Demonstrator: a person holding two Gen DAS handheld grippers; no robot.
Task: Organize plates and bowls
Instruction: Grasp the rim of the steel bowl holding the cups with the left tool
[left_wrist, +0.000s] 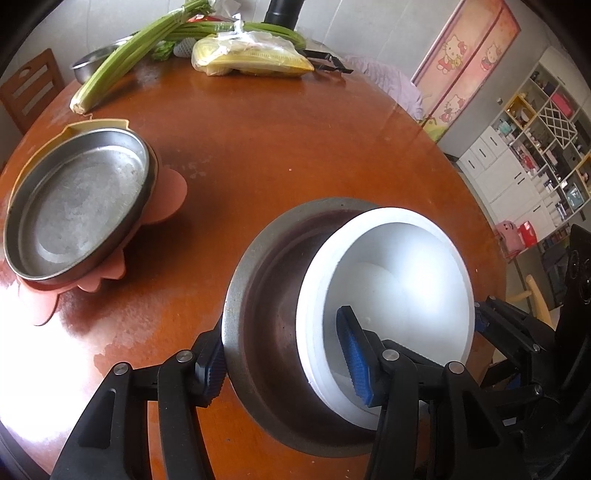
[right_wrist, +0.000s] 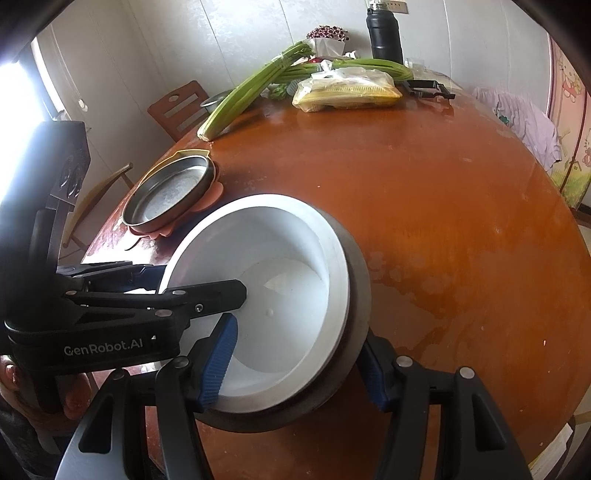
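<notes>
**Round Wooden Surface with Nested Bowls Held from Two Sides**

Round and reddish-brown, the wooden surface (right_wrist: 443, 206) has a glossy finish with pale worn patches and bright glare near its left edge. Pale wall panels stand behind it, with a wooden chair (right_wrist: 181, 107) at the far left. A pink cartoon-cat wardrobe (left_wrist: 469, 59) and white open shelving (left_wrist: 535, 147) occupy the right side of the room.

Far edge of the surface:
- celery stalks (right_wrist: 251, 88) lying flat
- a clear bag of yellow food (right_wrist: 347, 92) just beside the celery
- a black flask (right_wrist: 384, 35) upright behind the bag
- a black peeler (right_wrist: 428, 88) to the right of the bag
- a small metal bowl (left_wrist: 92, 61) partly hidden by the celery

Left side: a shallow metal plate (left_wrist: 77, 203) rests on a pink flower-shaped plate (left_wrist: 166, 195), with a yellow plate edge showing beneath.

Near edge: a white bowl (right_wrist: 280, 288) sits inside a larger metal bowl (left_wrist: 266, 295), tilted within it.

The left gripper (left_wrist: 284, 363) has one finger outside the metal bowl's rim and the other inside the white bowl; the fingers pinch both walls together. The right gripper (right_wrist: 295, 369) does the same from the opposite side: one blue pad inside the white bowl, the other against the metal bowl's outer wall. A hand (right_wrist: 22, 380) shows at the lower left of the right wrist view.
</notes>
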